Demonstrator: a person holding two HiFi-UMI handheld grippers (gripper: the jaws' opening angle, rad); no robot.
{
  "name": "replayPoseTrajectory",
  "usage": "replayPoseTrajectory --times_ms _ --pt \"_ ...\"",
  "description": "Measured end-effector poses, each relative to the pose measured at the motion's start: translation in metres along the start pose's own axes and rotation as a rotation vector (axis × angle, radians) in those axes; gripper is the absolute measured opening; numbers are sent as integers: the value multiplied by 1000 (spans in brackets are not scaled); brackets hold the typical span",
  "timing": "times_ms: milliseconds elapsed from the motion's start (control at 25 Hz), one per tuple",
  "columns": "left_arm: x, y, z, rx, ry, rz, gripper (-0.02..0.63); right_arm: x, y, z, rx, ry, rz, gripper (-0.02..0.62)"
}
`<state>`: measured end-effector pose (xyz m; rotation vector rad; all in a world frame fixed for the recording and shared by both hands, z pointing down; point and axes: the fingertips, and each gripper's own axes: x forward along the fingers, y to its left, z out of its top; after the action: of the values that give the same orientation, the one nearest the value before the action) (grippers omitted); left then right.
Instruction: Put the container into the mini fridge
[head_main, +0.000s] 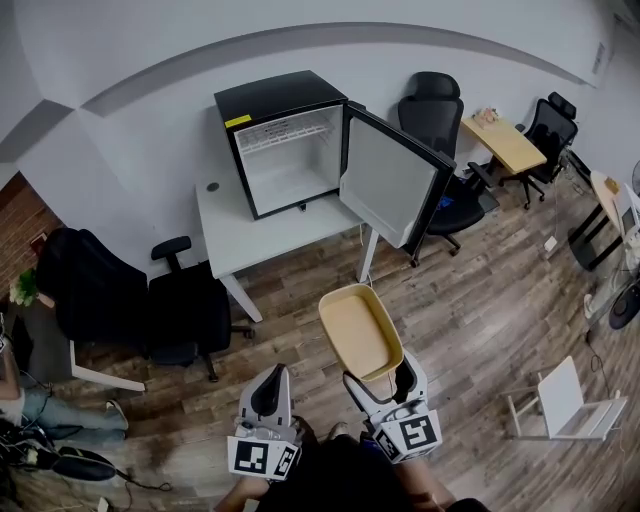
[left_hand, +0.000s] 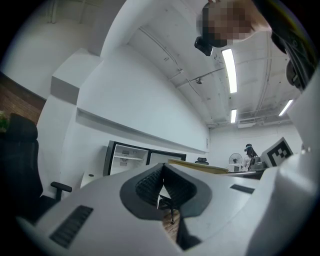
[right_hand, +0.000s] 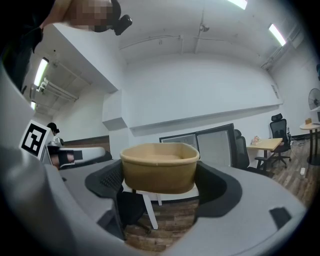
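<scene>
Head view: the right gripper (head_main: 378, 378) carries the tan container (head_main: 358, 330) in the air above the wooden floor (head_main: 480, 310), well short of the white table (head_main: 240, 240). The mini fridge (head_main: 285, 150) stands toward the table's far right corner, its door (head_main: 392, 182) swung wide past the right edge. So the pick-up looks done and the fridge is ready. What remains is the walk to the table and setting the container inside.

In the right gripper view the jaws press on the container's two sides, holding it upright. In the left gripper view the left gripper (left_hand: 162, 187) has its jaws closed together with nothing between them.

The container's rim covers the right fingertips in the head view, and the person's hands are cut off at the bottom edge. The fridge's interior is too small to judge beyond one upper shelf.
</scene>
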<state>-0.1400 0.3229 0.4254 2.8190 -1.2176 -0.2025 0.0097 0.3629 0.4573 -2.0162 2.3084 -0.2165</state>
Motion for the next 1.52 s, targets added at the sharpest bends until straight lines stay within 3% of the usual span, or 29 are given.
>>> replayPoseTrajectory --times_ms 360,680,1080,1520 --pt "69 20 -8 2 -5 7 9 52 -46 0 1 14 -18 449" --pt "172 90 -6 -7 -23 -28 9 165 -74 7 -28 28 -39 449" --pt "268 196 8 -4 -10 -77 9 324 -78 25 -16 27 -56 449" --pt "345 237 5 -8 -17 -44 9 429 -131 35 -40 33 -64 449"
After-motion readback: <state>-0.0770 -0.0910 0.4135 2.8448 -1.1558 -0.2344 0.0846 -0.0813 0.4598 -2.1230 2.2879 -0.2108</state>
